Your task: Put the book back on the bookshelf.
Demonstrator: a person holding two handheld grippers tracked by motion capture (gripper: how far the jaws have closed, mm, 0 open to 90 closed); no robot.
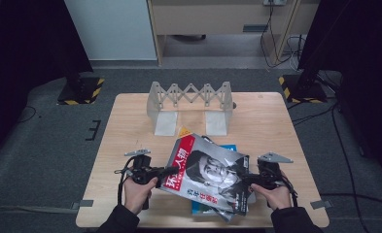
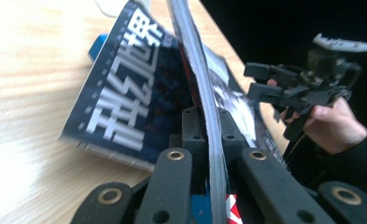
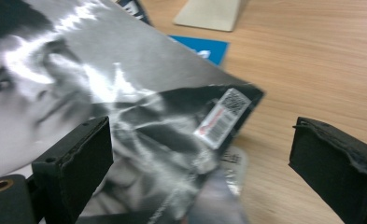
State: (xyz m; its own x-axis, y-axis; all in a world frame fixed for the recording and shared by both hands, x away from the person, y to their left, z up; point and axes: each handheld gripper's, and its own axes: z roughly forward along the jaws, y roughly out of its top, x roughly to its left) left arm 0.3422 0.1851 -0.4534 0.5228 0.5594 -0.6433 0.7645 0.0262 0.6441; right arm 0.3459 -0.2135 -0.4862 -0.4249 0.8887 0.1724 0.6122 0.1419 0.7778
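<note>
Already the magazine [image 1: 205, 175] was lifted off the wooden table [image 1: 125, 126].

Left gripper [image 2: 208, 140] had clamped tight on its edge; right gripper [image 3: 200, 154] stood wide apart, holding nothing. A blue book [image 2: 125, 98] lay beneath, a folding rack [image 1: 190, 104] stood behind, grey carpet [image 1: 43, 145] all round.

My left gripper [image 1: 171, 170] is clamped tight, jaws level; my right gripper [image 1: 241, 178] sits opposite, jaws spread wide.

A wooden table [image 1: 130, 116] carries a folding rack [image 1: 190, 104] and a blue magazine [image 2: 125, 100].
</note>
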